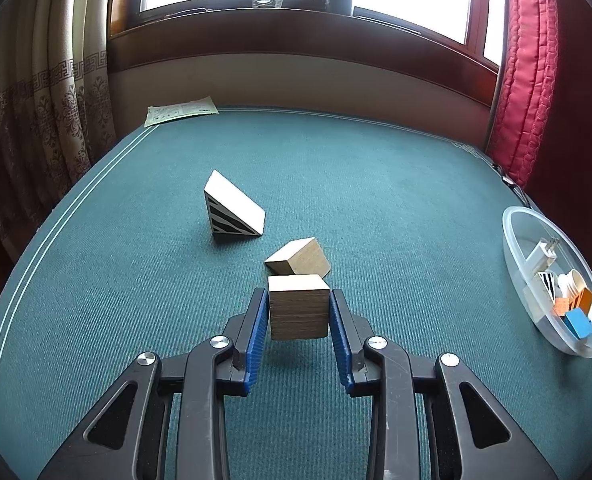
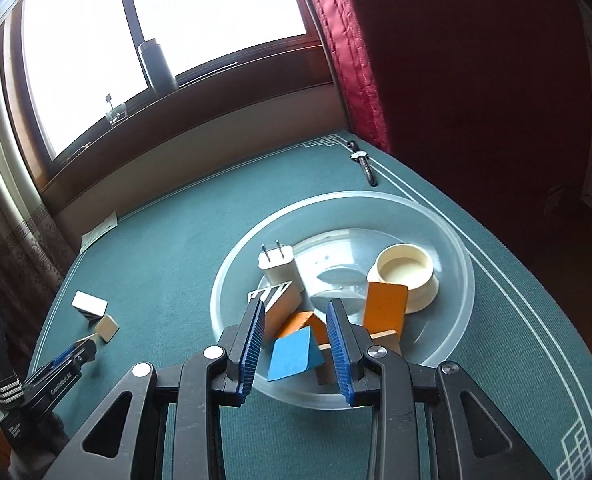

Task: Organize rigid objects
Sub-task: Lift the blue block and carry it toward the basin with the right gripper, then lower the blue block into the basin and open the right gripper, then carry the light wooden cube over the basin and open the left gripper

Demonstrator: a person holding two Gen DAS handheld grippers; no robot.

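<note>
On the green table (image 1: 376,184) my clear plastic bowl (image 2: 436,224) sits off to the right, already holding a white charger, a cream cap and orange and blue blocks, while a striped wedge (image 1: 232,208) and a loose wooden block (image 1: 300,258) lie mid-table. My left gripper (image 1: 299,312) is clamped on a plain wooden cube (image 1: 299,308) by its two flat side faces, lifted just clear of the cloth; it looks light, stiff and unbreakable, so parallel faces are the hold. My right gripper (image 2: 296,340) hangs over the bowl, narrowed on nothing.
</note>
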